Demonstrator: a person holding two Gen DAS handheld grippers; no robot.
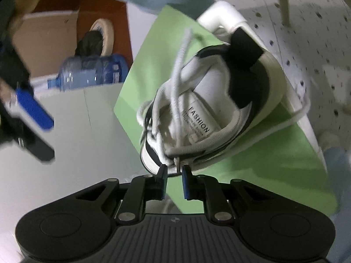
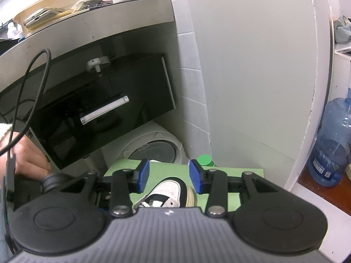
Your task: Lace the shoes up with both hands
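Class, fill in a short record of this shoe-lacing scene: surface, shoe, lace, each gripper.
surface: green mat
shoe: white and black sneaker on the mat
lace: white lace, loose over the tongue; its tip lies between the left jaws
left gripper: narrowly open, pads not pressing the tip
right gripper: open, empty, above the toe

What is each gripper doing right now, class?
Left gripper: jaws narrowly apart around the lace tip, not clamping it.
Right gripper: open, empty, above the shoe.
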